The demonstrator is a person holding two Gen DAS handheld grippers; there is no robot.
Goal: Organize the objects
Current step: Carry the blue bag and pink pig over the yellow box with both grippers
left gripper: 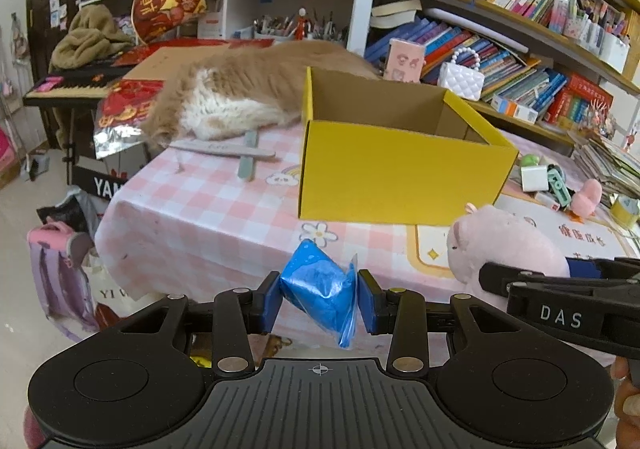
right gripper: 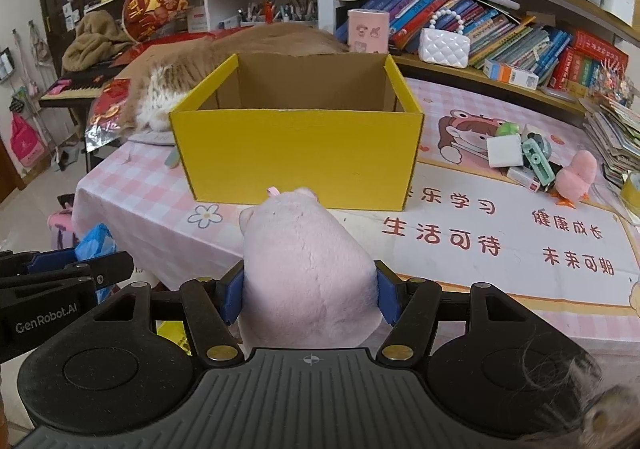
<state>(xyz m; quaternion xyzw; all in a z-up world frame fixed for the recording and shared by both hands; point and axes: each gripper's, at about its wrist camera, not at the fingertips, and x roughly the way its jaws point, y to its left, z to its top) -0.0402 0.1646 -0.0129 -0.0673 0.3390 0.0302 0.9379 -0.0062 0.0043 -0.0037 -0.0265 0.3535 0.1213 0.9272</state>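
Left gripper (left gripper: 318, 299) pinches a crinkly blue packet (left gripper: 316, 285) — light, slippery; right gripper (right gripper: 310, 295), half open, squeezes a soft plush (right gripper: 308, 269) mid-body — box (right gripper: 296, 153) ahead.

We see a bright yellow box (right gripper: 298, 155) with plain brown cardboard inside, standing on a desk (left gripper: 192, 217) covered in pink-and-white check printed with small flowers and red lettering. Our left claw (left gripper: 319, 299), black with blue pads, carries a shiny blue packet (left gripper: 316, 287); our right claw (right gripper: 310, 295), coloured the same, carries a pale pink plush toy (right gripper: 308, 273). Behind the box lies ginger-and-white fur (left gripper: 240, 97).
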